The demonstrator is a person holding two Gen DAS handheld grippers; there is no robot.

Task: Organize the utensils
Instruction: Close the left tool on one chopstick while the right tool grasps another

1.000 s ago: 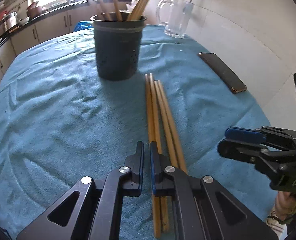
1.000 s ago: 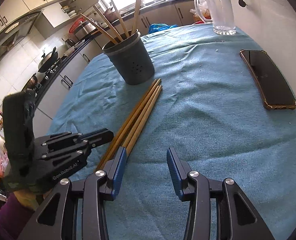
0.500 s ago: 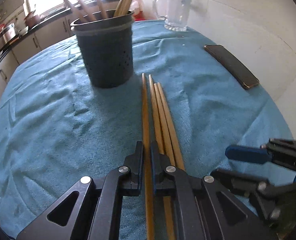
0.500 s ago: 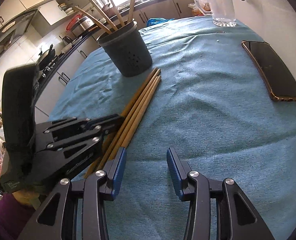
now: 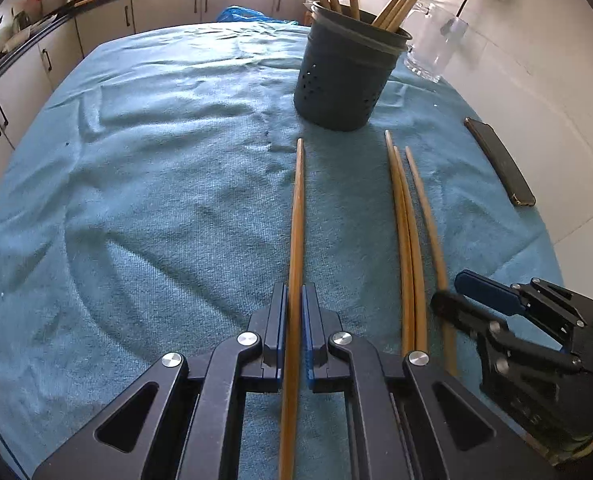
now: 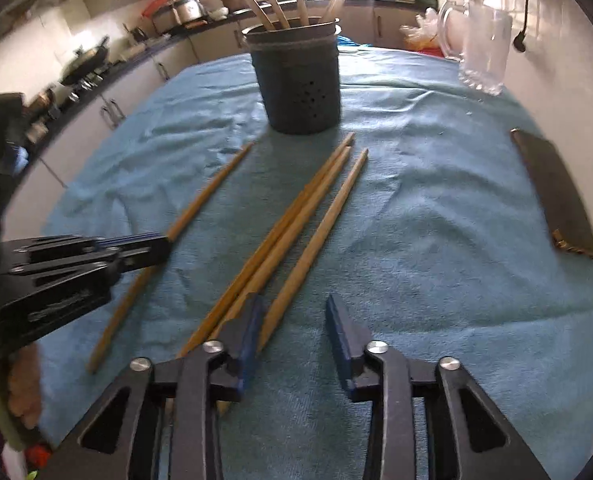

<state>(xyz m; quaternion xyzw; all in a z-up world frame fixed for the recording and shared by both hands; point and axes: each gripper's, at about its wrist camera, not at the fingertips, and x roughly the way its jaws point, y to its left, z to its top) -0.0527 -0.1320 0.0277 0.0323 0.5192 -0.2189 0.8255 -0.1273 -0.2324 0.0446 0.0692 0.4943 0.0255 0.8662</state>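
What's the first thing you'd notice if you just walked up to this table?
Probably the left gripper pinching one long wooden chopstick over the blue cloth, apart from three more chopsticks lying side by side. Behind them stands a dark holder full of sticks, and a phone lies at the right edge.

Three chopsticks (image 6: 296,216) lay on the desk (image 6: 416,240) before the holder (image 6: 298,84); a phone (image 6: 554,192) lay to their right.

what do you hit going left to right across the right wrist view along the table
left gripper shut on a single chopstick → pair of touching chopsticks → lone chopstick → phone at the right edge
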